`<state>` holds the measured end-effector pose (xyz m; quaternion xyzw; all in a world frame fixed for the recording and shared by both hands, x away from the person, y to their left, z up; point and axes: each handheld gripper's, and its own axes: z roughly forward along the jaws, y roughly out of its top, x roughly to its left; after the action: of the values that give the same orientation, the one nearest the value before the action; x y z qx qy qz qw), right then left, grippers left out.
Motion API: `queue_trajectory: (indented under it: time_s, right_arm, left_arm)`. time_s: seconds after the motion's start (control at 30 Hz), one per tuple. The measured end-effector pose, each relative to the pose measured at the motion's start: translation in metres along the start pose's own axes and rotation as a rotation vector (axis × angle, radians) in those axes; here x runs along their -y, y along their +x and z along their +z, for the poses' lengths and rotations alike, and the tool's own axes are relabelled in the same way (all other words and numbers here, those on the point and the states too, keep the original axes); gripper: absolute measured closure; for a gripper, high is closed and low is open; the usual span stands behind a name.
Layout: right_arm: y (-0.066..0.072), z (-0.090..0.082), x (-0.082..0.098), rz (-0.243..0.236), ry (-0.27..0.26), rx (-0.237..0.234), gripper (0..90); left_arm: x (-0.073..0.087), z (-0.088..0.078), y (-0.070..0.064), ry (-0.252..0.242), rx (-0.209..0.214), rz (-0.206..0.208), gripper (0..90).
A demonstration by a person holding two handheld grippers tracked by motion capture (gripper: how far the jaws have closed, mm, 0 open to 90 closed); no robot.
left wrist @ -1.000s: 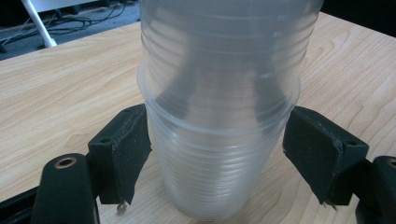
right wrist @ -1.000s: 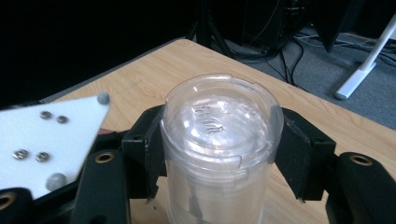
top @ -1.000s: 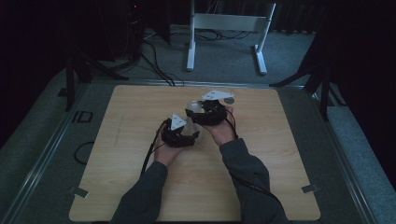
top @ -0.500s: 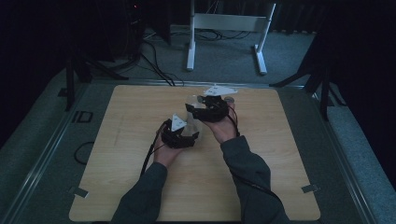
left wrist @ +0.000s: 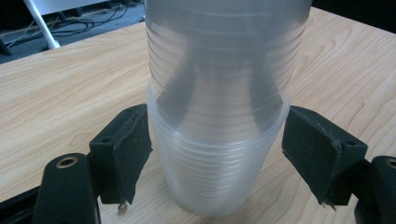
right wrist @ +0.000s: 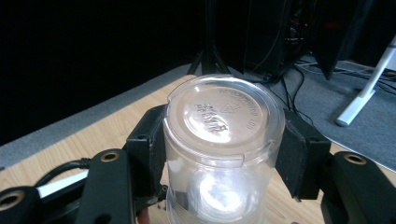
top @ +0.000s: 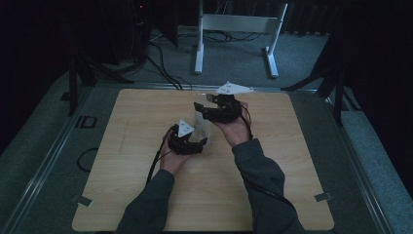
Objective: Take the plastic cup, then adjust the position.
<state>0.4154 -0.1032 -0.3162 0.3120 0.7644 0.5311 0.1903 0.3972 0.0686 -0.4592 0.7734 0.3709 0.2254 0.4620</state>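
A stack of clear ribbed plastic cups (top: 202, 126) stands on the wooden table (top: 126, 165). In the left gripper view the lower cup (left wrist: 215, 172) sits on the table with an upper cup (left wrist: 224, 60) nested in it. My left gripper (left wrist: 217, 140) is shut on the lower cup at its rim, and it sits low at the stack's base (top: 200, 143). My right gripper (top: 203, 107) is higher, and its jaws have just been closing. In the right gripper view it (right wrist: 224, 149) is shut on the upper cup (right wrist: 224, 116), whose flat embossed top faces the camera.
A white metal frame (top: 234, 29) and several cables lie on the grey floor beyond the table's far edge. Dark stands flank the table at the left and right. The person's sleeves reach in over the near edge.
The right gripper has risen a little with the upper cup in it. The left gripper has stayed put at the stack's base.
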Motion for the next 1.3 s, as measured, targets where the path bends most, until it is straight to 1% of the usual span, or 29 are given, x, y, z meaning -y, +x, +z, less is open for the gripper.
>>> queue_trajectory:
  time_s: [0.07, 0.3, 0.33, 0.47, 0.5, 0.6, 0.73, 0.93, 1.0, 1.03, 1.13, 1.23, 1.3]
  right_arm:
    - [0.0, -0.001, -0.001, 0.003, -0.003, -0.002, 41.1]
    - [-0.001, -0.017, -0.015, 0.0, -0.043, -0.005, 41.1]
    - [-0.001, -0.017, -0.015, 0.0, -0.043, -0.005, 41.1]
    - [-0.002, -0.025, -0.019, 0.005, -0.064, -0.006, 41.1]
    - [-0.002, -0.03, -0.02, 0.006, -0.074, -0.004, 41.1]
    - [-0.003, -0.036, -0.022, 0.007, -0.089, 0.0, 41.1]
    - [-0.007, -0.045, -0.024, 0.007, -0.098, 0.005, 41.1]
    - [-0.012, -0.052, -0.023, 0.01, -0.096, 0.025, 41.1]
    - [-0.013, -0.053, -0.022, 0.009, -0.096, 0.028, 41.1]
    - [-0.016, -0.056, -0.019, 0.018, -0.092, 0.041, 41.1]
    - [-0.02, -0.061, -0.016, 0.022, -0.09, 0.053, 41.1]
    - [-0.022, -0.066, -0.013, 0.024, -0.089, 0.062, 41.1]
    - [-0.024, -0.069, -0.01, 0.029, -0.087, 0.067, 41.1]
  left_arm:
    - [-0.001, -0.001, 0.0, -0.003, 0.002, -0.002, 23.7]
    - [-0.001, -0.002, 0.001, -0.003, 0.0, -0.005, 23.7]
    - [-0.001, -0.002, 0.001, -0.002, 0.0, -0.006, 23.7]
    - [-0.002, -0.003, 0.0, -0.003, -0.003, -0.004, 23.7]
    - [-0.002, -0.003, 0.001, -0.003, -0.003, -0.004, 23.7]
    - [-0.002, -0.003, 0.001, -0.002, -0.003, -0.009, 23.7]
    - [-0.001, -0.005, 0.001, -0.006, -0.005, -0.009, 23.7]
    - [-0.001, -0.006, 0.002, -0.009, -0.004, -0.014, 23.7]
    - [-0.001, -0.007, 0.002, -0.008, -0.006, -0.009, 23.6]
    - [-0.001, -0.008, 0.002, -0.01, -0.006, -0.006, 23.6]
    - [0.0, -0.011, 0.002, -0.015, -0.009, -0.003, 23.6]
    - [0.0, -0.015, 0.002, -0.024, -0.013, -0.01, 23.6]
    - [0.001, -0.017, 0.002, -0.023, -0.016, -0.004, 23.6]
